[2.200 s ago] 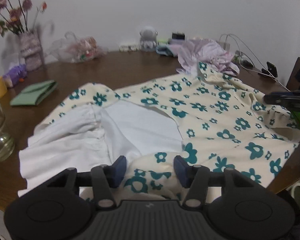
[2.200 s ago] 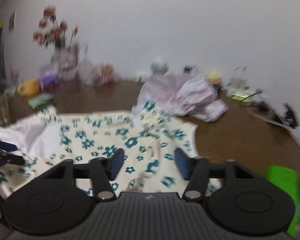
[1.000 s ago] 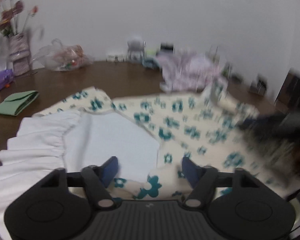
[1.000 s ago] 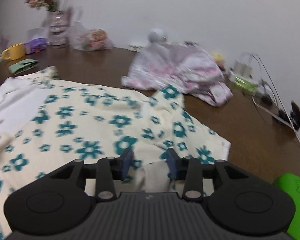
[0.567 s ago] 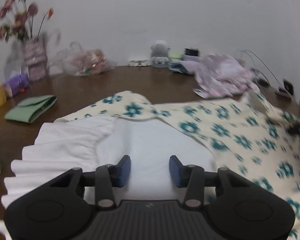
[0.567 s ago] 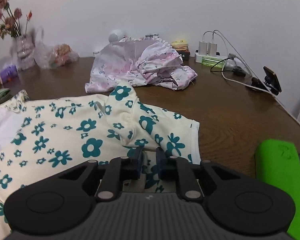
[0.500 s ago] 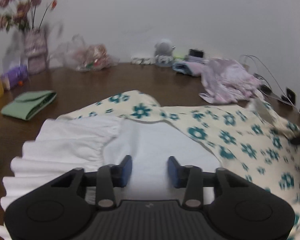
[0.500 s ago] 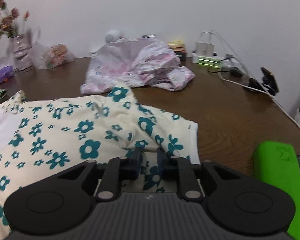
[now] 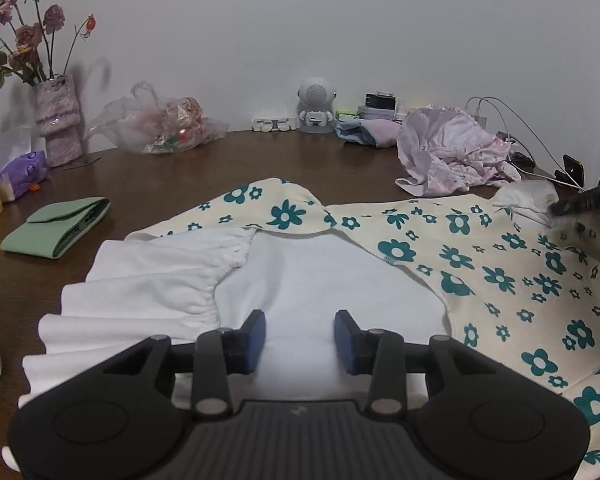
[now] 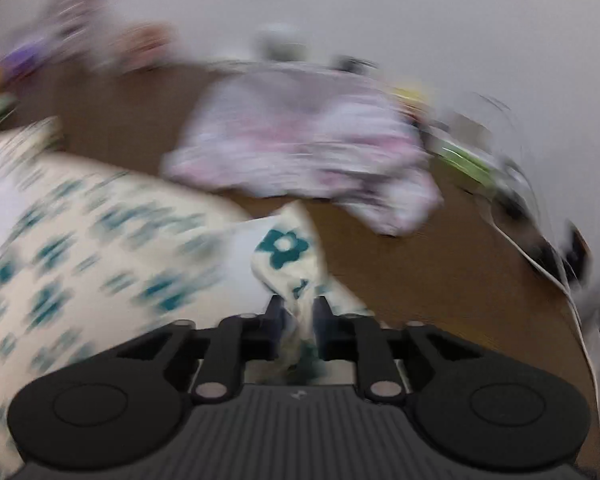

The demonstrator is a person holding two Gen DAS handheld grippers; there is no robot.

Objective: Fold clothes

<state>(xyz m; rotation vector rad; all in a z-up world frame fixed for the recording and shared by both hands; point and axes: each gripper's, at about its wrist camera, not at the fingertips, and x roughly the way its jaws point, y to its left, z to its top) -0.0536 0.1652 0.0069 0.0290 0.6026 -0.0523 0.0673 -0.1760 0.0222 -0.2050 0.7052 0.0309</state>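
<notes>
A cream dress with teal flowers lies spread on the brown table, its white lining turned up at the near side. My left gripper hovers low over the lining. Its jaws are opening, and the blue pads stand apart with only flat lining below them. My right gripper is closing, and a bunched corner of the dress is pinched between its pads and lifted. The left wrist view shows the right gripper's fingers at the far right edge, holding that raised corner. The right wrist view is badly blurred.
A crumpled pink garment lies behind the dress, also visible as a pink garment in the right wrist view. A folded green cloth, a vase of flowers, a plastic bag and cables are around the table.
My left gripper let go of the floral hem, moved over the white lining, and its jaws have widened a little. My right gripper closed on the dress corner and swung it upward, blurring its view.
</notes>
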